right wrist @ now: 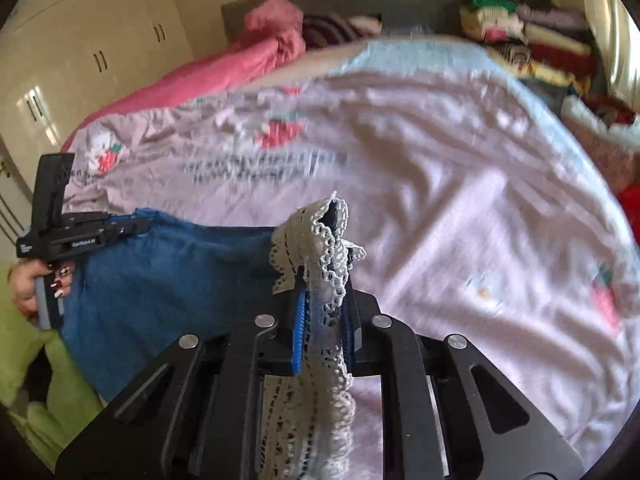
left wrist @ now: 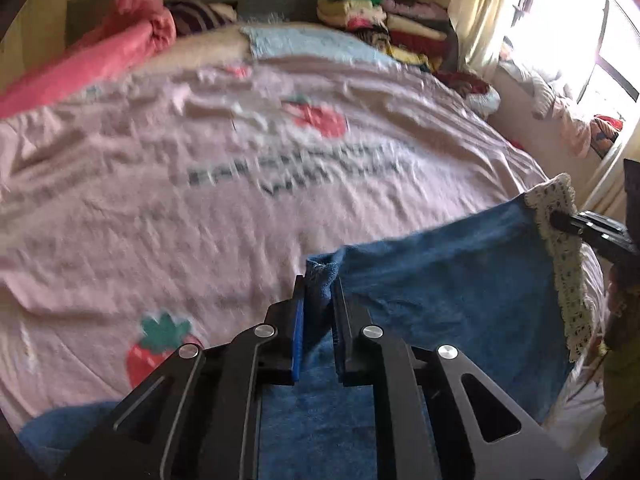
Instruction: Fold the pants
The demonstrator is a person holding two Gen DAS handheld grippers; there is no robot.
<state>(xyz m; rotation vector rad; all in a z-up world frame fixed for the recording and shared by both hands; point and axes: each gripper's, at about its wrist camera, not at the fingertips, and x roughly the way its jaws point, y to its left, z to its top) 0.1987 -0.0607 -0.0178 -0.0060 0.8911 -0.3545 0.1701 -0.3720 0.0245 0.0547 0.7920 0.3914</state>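
The blue pants (left wrist: 448,276) with a white lace hem (left wrist: 568,280) hang stretched between my two grippers above the pink bed sheet (left wrist: 200,200). My left gripper (left wrist: 319,284) is shut on a blue edge of the pants. My right gripper (right wrist: 324,280) is shut on the lace hem (right wrist: 320,248); it also shows at the right of the left wrist view (left wrist: 560,220). In the right wrist view the pants (right wrist: 160,280) stretch left to my left gripper (right wrist: 138,226), held by a hand.
The bed sheet (right wrist: 460,200) has strawberry prints and dark lettering. A pink quilt (left wrist: 100,52) lies at the far left. A pile of folded clothes (left wrist: 384,20) sits at the headboard. A window and curtain (left wrist: 500,20) are on the right. White wardrobes (right wrist: 80,40) stand left.
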